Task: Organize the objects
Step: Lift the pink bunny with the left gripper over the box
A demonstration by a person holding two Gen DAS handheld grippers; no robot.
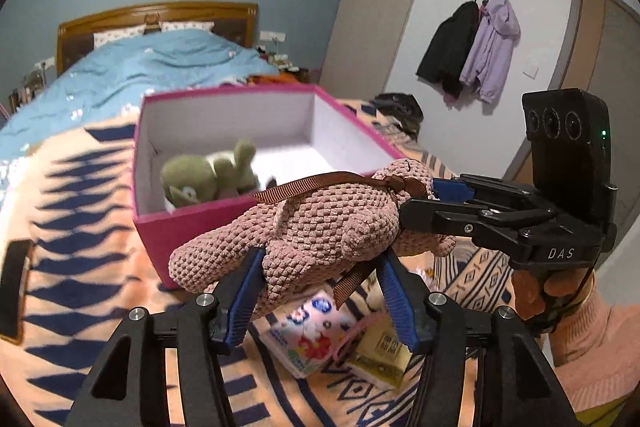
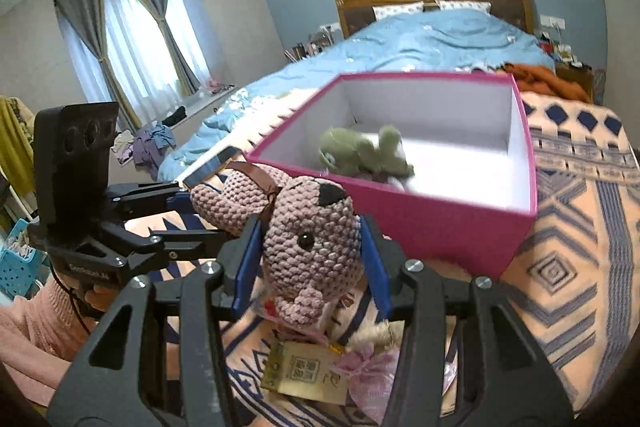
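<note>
Crocheted toy (image 1: 320,227) clamped between both claws

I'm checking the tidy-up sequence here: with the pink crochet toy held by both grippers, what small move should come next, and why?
Probably carry the pink crochet toy forward over the pink box rim. Both the left gripper and right gripper clamp it, off the blanket, and the box stands open just ahead with a green plush toy already inside.

Pink crocheted plush dog (image 1: 320,227) hanging above patterned orange blanket (image 1: 80,267), in front of open pink cardboard box (image 1: 224,227). Green plush toy (image 1: 212,175) lying inside box. Printed tissue pack (image 1: 308,335) and yellow card packet (image 2: 308,375) lying on blanket beneath dog.
</note>
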